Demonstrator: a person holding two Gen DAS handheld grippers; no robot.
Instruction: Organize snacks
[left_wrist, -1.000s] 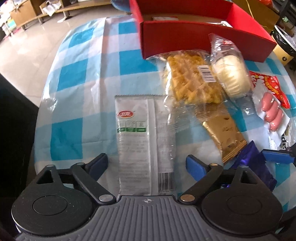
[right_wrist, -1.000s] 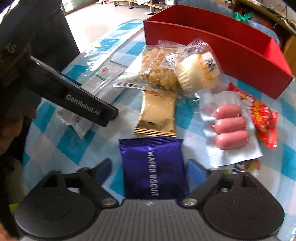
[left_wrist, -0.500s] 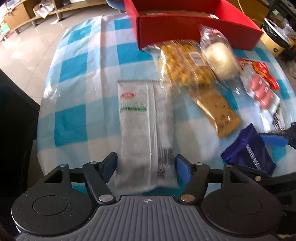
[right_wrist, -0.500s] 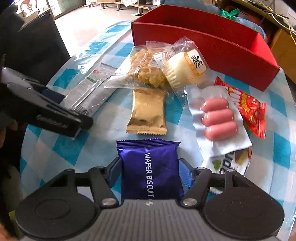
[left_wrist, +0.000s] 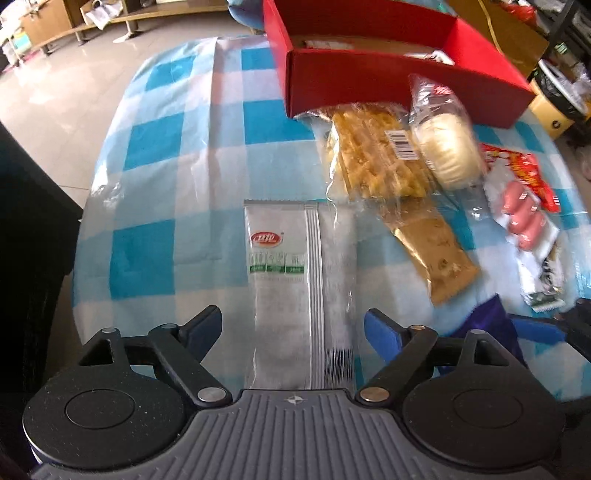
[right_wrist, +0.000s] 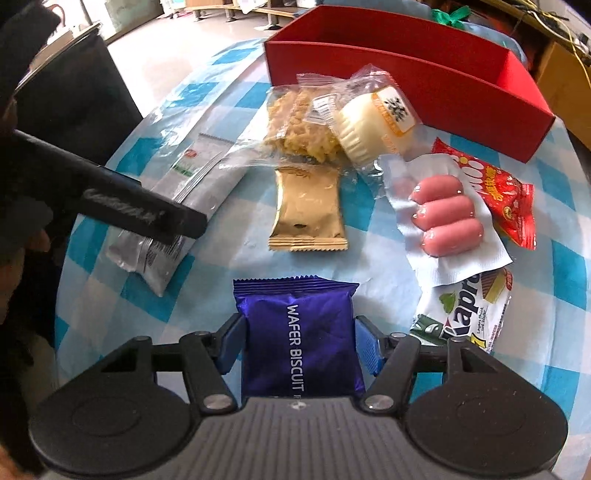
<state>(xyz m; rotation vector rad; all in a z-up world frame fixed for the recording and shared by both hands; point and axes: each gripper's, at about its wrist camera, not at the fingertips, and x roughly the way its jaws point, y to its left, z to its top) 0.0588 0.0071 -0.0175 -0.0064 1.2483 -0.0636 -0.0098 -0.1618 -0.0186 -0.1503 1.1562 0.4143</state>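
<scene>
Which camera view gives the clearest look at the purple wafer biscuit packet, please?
The right wrist view: the purple wafer biscuit packet fills the foreground, label readable. The left wrist view shows only a dark corner.

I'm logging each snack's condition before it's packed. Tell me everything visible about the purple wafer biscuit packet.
The wafer packet is a glossy, deep purple foil pouch, roughly square and puffy, with a crimped top seam and white "WAFER BISCUIT" lettering running lengthwise. It looks sealed and undamaged. It sits over the checked tablecloth with its seam toward the red box. The right gripper is shut on it, blue pads pressing both side edges. No other snack touches it.
</scene>
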